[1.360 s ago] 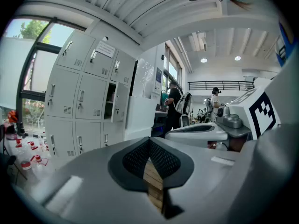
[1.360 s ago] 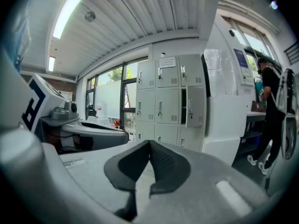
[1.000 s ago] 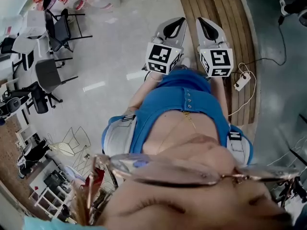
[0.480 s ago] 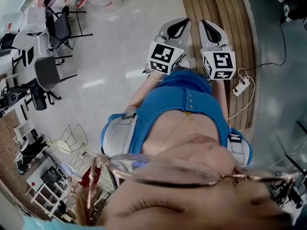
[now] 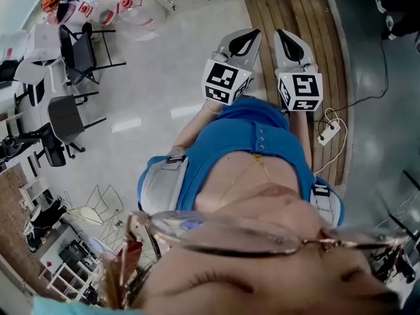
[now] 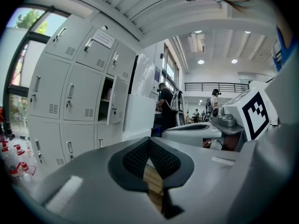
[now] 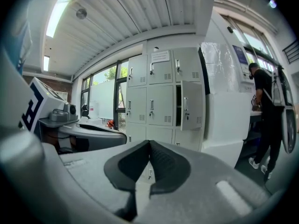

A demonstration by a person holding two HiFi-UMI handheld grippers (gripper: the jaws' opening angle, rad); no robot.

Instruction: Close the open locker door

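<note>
Head view: the left gripper (image 5: pixel 244 39) and right gripper (image 5: pixel 287 39) are side by side, jaws pressed together and holding nothing.
Left gripper view: a pale grey, vented locker door (image 6: pixel 117 107) stands ajar ahead-left.
Right gripper view: the door is ahead-right, and the paper notice (image 7: pixel 160 56) above is unreadable.

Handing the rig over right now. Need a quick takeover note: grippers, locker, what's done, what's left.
Left gripper: shut, empty.
Right gripper: shut, empty. The two are side by side in front of the person and touch nothing.
Lockers: grey bank some way ahead, across open floor.
Open door: middle row, right-hand column, swung partway out.
Done: nothing yet; the door is untouched and open.
Left: walk up, set a shut gripper against the door's outer face, and probably push until it sits flush with its neighbours.
</note>
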